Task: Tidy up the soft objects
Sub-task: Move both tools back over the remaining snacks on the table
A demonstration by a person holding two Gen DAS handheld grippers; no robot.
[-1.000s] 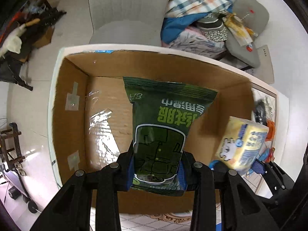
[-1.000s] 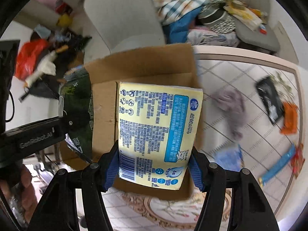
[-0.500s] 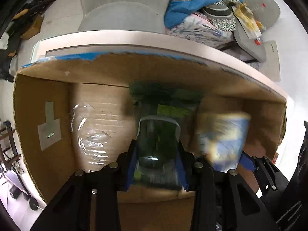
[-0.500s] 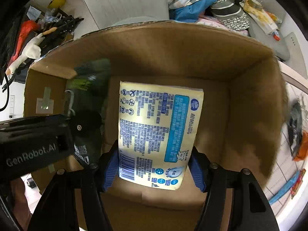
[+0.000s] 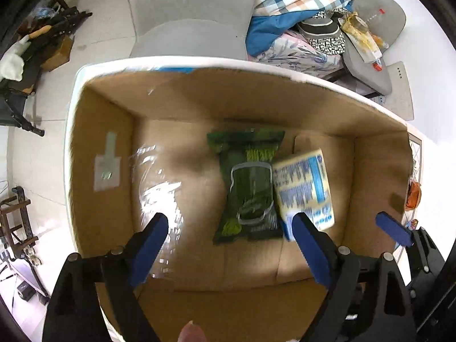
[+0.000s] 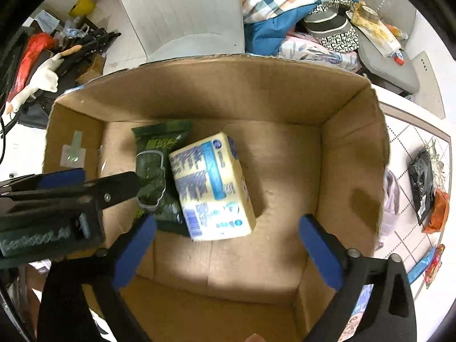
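An open cardboard box [image 5: 242, 94] [image 6: 228, 88] fills both views. On its floor lie a dark green wipes pack [image 5: 248, 188] [image 6: 154, 165] and a yellow tissue pack [image 5: 305, 188] [image 6: 211, 188], side by side and touching, both a little blurred. My left gripper [image 5: 229, 222] points down above the green pack, its jaws opening, the pads clear of the pack. My right gripper [image 6: 228, 225] hangs over the yellow pack, jaws opening too, with nothing pressed between the pads. The left gripper's body [image 6: 57, 193] shows at the left of the right wrist view.
Beyond the box stand a grey chair [image 6: 182, 14] and a pile of clothes [image 6: 285, 8]. To the right, the tiled table [image 6: 404, 131] carries a black pouch [image 6: 424, 182], an orange packet [image 6: 436, 213] and a grey cloth [image 6: 392, 191]. Clutter lies on the floor at the left.
Both grippers have opened and let go of their packs. The green and yellow packs have dropped away from the fingers onto the box floor.
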